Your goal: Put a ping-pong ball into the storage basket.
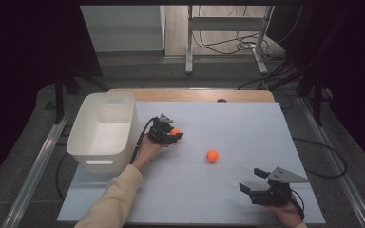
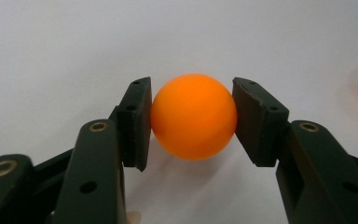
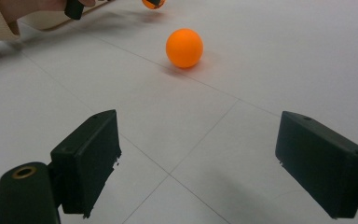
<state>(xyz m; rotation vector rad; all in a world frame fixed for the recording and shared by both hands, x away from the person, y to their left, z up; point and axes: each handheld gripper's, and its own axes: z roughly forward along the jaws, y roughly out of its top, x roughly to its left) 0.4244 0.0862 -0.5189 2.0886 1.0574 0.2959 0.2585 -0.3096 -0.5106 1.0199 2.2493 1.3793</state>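
My left gripper (image 1: 173, 134) is shut on an orange ball (image 2: 193, 116), both pads pressed against its sides just above the white mat; the same held ball (image 1: 174, 131) shows in the high view right of the white bin. A second orange ball (image 1: 212, 156) lies loose on the mat near the middle, also seen ahead of my right gripper as a ball (image 3: 184, 47). My right gripper (image 1: 253, 180) rests at the front right of the mat, its jaws wide open with nothing between them (image 3: 196, 163).
A deep white bin (image 1: 102, 130) stands at the left edge of the mat, close to my left hand. The white mat (image 1: 247, 123) covers a wooden table. Beyond the table are a metal stand's legs (image 1: 188, 57) and cables on the floor.
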